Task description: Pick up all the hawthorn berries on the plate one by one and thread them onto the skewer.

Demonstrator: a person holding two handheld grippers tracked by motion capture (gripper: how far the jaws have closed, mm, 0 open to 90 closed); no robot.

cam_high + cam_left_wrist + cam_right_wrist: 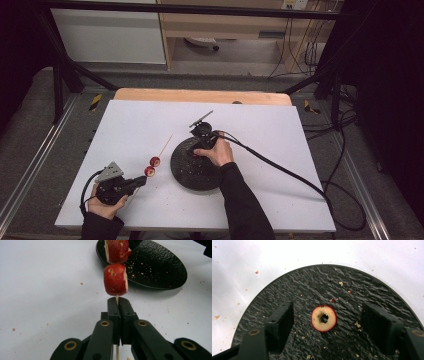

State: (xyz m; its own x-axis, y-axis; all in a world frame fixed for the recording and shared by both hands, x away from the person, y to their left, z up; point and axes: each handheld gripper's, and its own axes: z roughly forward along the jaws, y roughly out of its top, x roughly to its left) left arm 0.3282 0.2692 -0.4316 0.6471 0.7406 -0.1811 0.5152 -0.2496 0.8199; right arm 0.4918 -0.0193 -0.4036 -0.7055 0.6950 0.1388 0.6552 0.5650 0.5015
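Note:
My left gripper (pixel 117 302) is shut on the near end of a thin wooden skewer (pixel 117 298). Two red fruit pieces are threaded on it, one (pixel 115 279) just past the jaws and another (pixel 117 250) beyond. In the high view this gripper (pixel 142 181) lies at the table's front left, with the skewer (pixel 165 145) pointing away and to the right. My right gripper (pixel 327 313) hangs open over a round black plate (pixel 367 290). A cored red fruit slice (pixel 324 318) lies flat between its jaws, untouched. From above, that gripper (pixel 196 151) points down at the plate (pixel 187 172).
The white board (pixel 260 130) covers a wooden table and is dotted with crumbs. The right gripper's cable (pixel 280 167) trails off the right side. Black frame bars (pixel 65 65) stand at the back corners.

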